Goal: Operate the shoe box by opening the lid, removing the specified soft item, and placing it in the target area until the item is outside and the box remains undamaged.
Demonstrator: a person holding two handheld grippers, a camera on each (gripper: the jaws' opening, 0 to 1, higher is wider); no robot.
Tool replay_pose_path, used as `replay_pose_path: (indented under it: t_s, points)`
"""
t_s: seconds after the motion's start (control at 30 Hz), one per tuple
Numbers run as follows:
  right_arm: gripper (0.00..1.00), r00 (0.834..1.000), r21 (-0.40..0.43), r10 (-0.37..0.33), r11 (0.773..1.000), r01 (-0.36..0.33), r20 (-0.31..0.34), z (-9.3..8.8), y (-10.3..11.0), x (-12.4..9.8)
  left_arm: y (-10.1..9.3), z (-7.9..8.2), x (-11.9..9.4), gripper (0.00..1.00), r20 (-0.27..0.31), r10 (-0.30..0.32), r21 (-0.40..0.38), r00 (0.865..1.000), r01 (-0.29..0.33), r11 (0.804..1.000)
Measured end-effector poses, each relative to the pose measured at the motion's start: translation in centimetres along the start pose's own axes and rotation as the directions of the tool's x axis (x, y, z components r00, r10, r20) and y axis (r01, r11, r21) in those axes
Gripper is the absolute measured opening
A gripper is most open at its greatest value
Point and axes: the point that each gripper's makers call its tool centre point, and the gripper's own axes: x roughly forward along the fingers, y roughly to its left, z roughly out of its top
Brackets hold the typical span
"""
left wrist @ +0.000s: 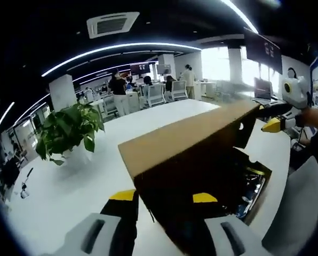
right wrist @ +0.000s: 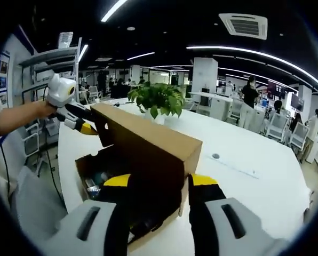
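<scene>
The brown shoe box (right wrist: 148, 160) sat on the white desk (right wrist: 255, 176) with its lid (left wrist: 185, 133) lifted, the left tongs (left wrist: 164, 198) and right tongs (right wrist: 160, 181) each pinching the lid, near a green plant (left wrist: 68, 130).

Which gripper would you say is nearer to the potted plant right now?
Left. The left gripper is at the lid end nearer the potted plant; the right gripper is at the opposite end, the lid between.
</scene>
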Motion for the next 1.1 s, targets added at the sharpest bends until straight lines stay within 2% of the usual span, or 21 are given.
replay_pose_path:
  t_s: [0.27, 0.5, 0.57, 0.8, 0.93, 1.0, 1.1]
  points:
    - [0.37, 1.0, -0.007, -0.014, 1.0, 0.014, 0.004, 0.5, -1.3, 1.0, 1.6, 0.5, 0.7, 0.24, 0.01, 0.051, -0.023, 0.999, -0.051, 0.998]
    - [0.36, 1.0, -0.011, -0.026, 1.0, 0.026, 0.006, 0.7, -2.1, 1.6, 3.4, 0.9, 1.3, 0.07, 0.01, 0.118, -0.059, 0.993, -0.118, 0.991]
    - [0.35, 0.999, 0.01, -0.034, 0.999, 0.034, 0.013, 0.8, -2.4, 1.7, 3.6, 1.0, 1.5, 0.06, 0.009, 0.122, -0.064, 0.993, -0.121, 0.991]
    - [0.35, 0.999, 0.008, -0.041, 0.999, 0.041, 0.021, 0.9, -2.8, 2.3, 4.1, 1.2, 1.9, 0.04, 0.005, 0.129, -0.096, 0.992, -0.128, 0.987]
    - [0.28, 0.998, -0.01, -0.064, 0.998, 0.064, 0.028, 0.9, -3.6, 2.4, 4.4, 1.2, 2.2, 0.03, 0.003, 0.14, -0.115, 0.99, -0.139, 0.984]
    - [0.26, 0.995, 0.02, -0.083, 0.996, 0.082, 0.05, 1.0, -3.9, 2.3, 4.5, 1.3, 2.3, 0.03, 0.005, 0.139, -0.116, 0.99, -0.138, 0.984]
    - [0.26, 0.995, 0.026, -0.091, 0.996, 0.091, 0.034, 0.2, -4.1, 2.3, 4.6, 1.3, 2.5, 0.03, 0.006, 0.139, -0.122, 0.99, -0.138, 0.983]
